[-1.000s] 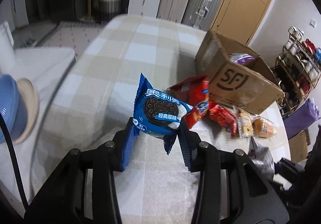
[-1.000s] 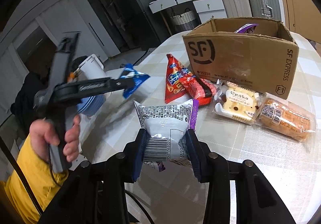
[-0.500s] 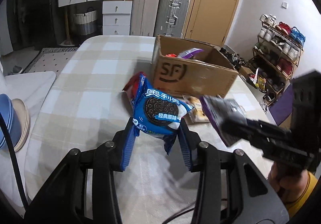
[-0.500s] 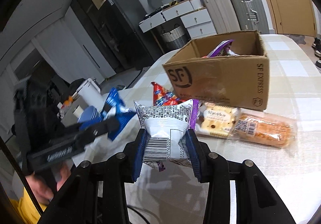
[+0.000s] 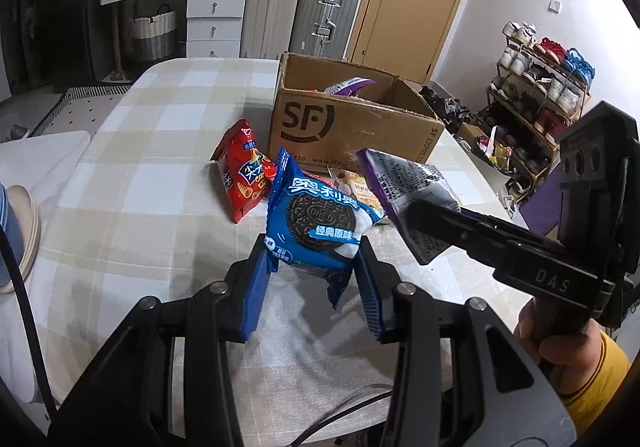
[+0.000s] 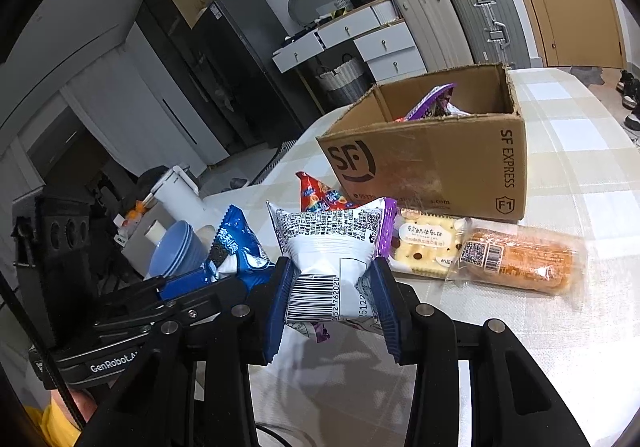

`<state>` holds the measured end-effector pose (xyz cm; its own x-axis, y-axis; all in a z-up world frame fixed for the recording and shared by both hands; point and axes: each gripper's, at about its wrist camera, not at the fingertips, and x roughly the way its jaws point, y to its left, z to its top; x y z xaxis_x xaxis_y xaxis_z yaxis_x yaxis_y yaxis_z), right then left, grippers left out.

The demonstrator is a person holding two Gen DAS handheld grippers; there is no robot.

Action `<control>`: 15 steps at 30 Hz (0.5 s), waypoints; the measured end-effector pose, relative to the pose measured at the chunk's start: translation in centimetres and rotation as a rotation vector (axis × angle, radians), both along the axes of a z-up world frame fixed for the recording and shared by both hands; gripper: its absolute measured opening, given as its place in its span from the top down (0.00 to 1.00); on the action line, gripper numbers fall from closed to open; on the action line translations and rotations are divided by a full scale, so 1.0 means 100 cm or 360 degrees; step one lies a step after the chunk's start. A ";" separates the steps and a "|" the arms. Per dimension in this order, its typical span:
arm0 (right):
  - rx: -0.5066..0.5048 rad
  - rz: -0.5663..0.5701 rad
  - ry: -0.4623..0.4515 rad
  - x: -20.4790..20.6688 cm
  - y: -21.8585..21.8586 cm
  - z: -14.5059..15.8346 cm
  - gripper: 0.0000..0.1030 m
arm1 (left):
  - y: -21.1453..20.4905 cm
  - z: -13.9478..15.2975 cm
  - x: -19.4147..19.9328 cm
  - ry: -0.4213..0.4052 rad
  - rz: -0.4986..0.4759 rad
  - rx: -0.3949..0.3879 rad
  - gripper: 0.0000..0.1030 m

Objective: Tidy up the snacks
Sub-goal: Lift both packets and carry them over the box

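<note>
My left gripper (image 5: 314,271) is shut on a blue Oreo packet (image 5: 318,221) and holds it above the table. My right gripper (image 6: 334,299) is shut on a white and purple snack packet (image 6: 332,251), also seen in the left wrist view (image 5: 408,193) just right of the Oreo packet. The Oreo packet also shows in the right wrist view (image 6: 234,251) at the left. An open SF cardboard box (image 5: 348,123) (image 6: 440,159) stands ahead on the table with a purple packet (image 6: 432,103) inside.
A red snack bag (image 5: 242,175) leans left of the box. A cream biscuit pack (image 6: 426,243) and an orange bread pack (image 6: 520,259) lie in front of it on the checked tablecloth (image 5: 152,183). Blue bowls (image 6: 176,251) sit off the table's left side.
Both grippers have swung toward the box and drawn close together, each still holding its packet. The right gripper now shows large at the right of the left wrist view.
</note>
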<state>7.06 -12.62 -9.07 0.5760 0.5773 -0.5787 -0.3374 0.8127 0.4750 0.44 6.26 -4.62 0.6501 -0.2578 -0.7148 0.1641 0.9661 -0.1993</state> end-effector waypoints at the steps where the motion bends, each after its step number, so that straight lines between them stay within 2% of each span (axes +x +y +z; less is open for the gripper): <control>1: 0.0020 -0.0003 0.0001 0.000 -0.001 0.002 0.61 | 0.001 0.001 0.001 -0.0001 0.0006 -0.0006 0.63; 8: 0.0093 -0.0058 -0.0119 0.002 -0.012 0.043 0.61 | 0.007 0.031 0.023 -0.0037 0.0009 -0.0106 0.63; 15: 0.0080 -0.0114 -0.0169 0.033 -0.030 0.085 0.61 | -0.003 0.070 0.073 -0.0085 -0.0035 -0.0093 0.63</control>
